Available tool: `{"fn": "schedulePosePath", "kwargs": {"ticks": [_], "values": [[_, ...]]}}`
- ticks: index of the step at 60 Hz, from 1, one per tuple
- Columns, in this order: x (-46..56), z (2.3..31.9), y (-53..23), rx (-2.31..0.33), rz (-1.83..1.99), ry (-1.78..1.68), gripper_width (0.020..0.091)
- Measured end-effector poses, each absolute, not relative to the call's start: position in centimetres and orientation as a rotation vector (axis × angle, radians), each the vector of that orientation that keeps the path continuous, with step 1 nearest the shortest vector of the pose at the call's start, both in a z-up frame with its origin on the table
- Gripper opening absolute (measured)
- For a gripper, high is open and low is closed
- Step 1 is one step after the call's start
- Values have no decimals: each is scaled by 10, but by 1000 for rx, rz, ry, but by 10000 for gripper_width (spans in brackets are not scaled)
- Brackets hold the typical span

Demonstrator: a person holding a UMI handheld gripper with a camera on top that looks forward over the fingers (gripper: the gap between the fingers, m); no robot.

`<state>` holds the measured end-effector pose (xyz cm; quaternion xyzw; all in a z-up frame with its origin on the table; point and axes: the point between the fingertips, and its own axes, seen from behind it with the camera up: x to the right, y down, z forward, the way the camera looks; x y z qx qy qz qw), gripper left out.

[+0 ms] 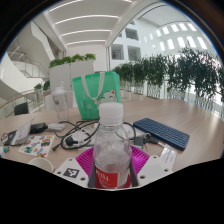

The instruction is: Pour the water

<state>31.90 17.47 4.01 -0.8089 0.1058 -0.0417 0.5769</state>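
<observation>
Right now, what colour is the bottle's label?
Red, on the clear bottle held between the tongs. Gripper view shows it best.

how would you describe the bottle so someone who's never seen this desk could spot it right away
On the pale desk, in front of the green tote bag, look between the fingers of the claw, which grip it on both sides. The bottle is clear plastic with a white cap and a red label, the only upright see-through thing among the cables and the dark keyboard.
</observation>
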Motion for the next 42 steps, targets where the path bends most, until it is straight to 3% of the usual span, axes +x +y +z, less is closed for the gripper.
{"fn": "schedulePosePath", "kwargs": {"ticks": [3,11,18,20,24,25,42], "values": [[324,30,176,-1886,-131,221,503],[316,38,176,-1862,-150,194,493],[316,41,168,-1878,-94,247,552],[319,31,166,-1906,-74,264,614],[328,22,155,-1952,-46,282,841],[329,24,152,-1951,-43,285,858],[313,78,56,-1941,-76,323,835]]}}
